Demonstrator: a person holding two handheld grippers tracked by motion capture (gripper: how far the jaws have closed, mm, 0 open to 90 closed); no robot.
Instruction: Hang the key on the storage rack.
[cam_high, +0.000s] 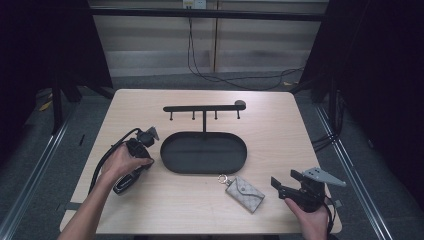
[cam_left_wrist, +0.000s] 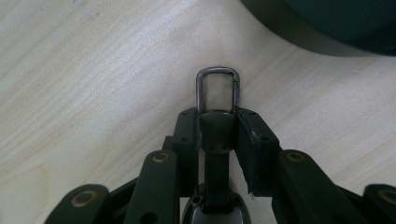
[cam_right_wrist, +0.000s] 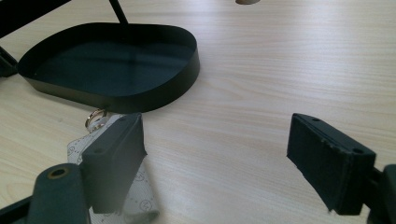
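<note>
A: What is held by the left gripper (cam_left_wrist: 218, 122)?

B: A dark key fob with a metal clasp (cam_left_wrist: 218, 88) is clamped between its jaws, just beside the rim of the black oval tray (cam_left_wrist: 327, 32). In the high view the left gripper (cam_high: 145, 137) is seen at the tray's left end, low over the tabletop (cam_high: 150, 210).

A: And the right gripper (cam_right_wrist: 215, 154)?

B: Its jaws are spread wide, with nothing between them. It is held near the tabletop's front right corner (cam_high: 287, 186).

A: What lies nearby?

B: A small grey key pouch (cam_high: 244, 193) with a metal ring (cam_high: 222, 178) is laid in front of the tray, between the two grippers. A repeated printed pattern is seen on it (cam_right_wrist: 140, 186), but no writing or brand can be read.
</note>
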